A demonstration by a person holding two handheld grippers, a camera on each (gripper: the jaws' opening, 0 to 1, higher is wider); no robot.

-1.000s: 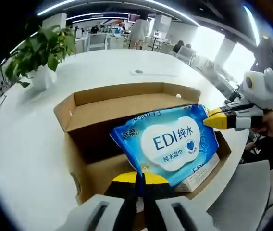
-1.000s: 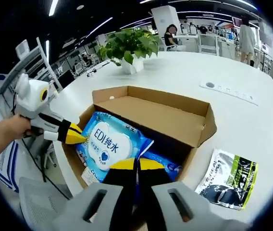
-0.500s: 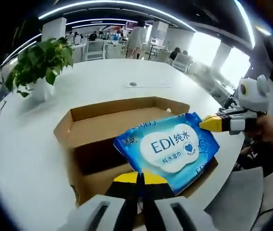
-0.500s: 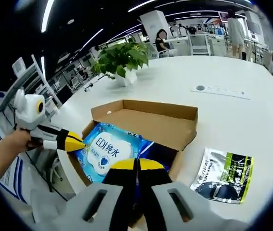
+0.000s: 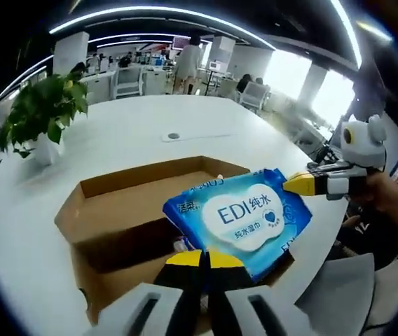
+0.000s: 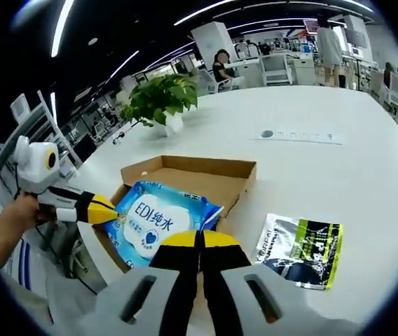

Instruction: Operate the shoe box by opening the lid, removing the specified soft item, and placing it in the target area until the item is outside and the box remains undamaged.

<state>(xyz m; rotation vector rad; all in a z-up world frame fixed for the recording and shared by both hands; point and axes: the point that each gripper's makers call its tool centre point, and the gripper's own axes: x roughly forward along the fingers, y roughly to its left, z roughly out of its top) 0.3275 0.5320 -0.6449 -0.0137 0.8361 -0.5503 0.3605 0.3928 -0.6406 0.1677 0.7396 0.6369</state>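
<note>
A blue "EDI" wet-wipes pack (image 5: 244, 217) hangs over the open brown cardboard box (image 5: 108, 203), lifted clear of its inside. My left gripper (image 5: 202, 259) is shut on the pack's near edge. My right gripper (image 5: 290, 185) comes in from the right with its yellow tips shut on the pack's far corner. In the right gripper view the same pack (image 6: 153, 220) sits above the box (image 6: 192, 175). There my right gripper (image 6: 199, 239) pinches one end and my left gripper (image 6: 112, 208), held by a hand, pinches the other.
A black-and-green packet (image 6: 300, 245) lies flat on the white table (image 6: 339, 182) right of the box. A potted plant (image 6: 158, 101) stands behind the box, and a socket strip (image 6: 304, 136) lies further back. The table's rounded edge runs close to the box. Desks and people fill the background.
Both grippers have risen with the wipes pack held between them. The pack now hangs higher above the box, which looks smaller and lower in both views.
</note>
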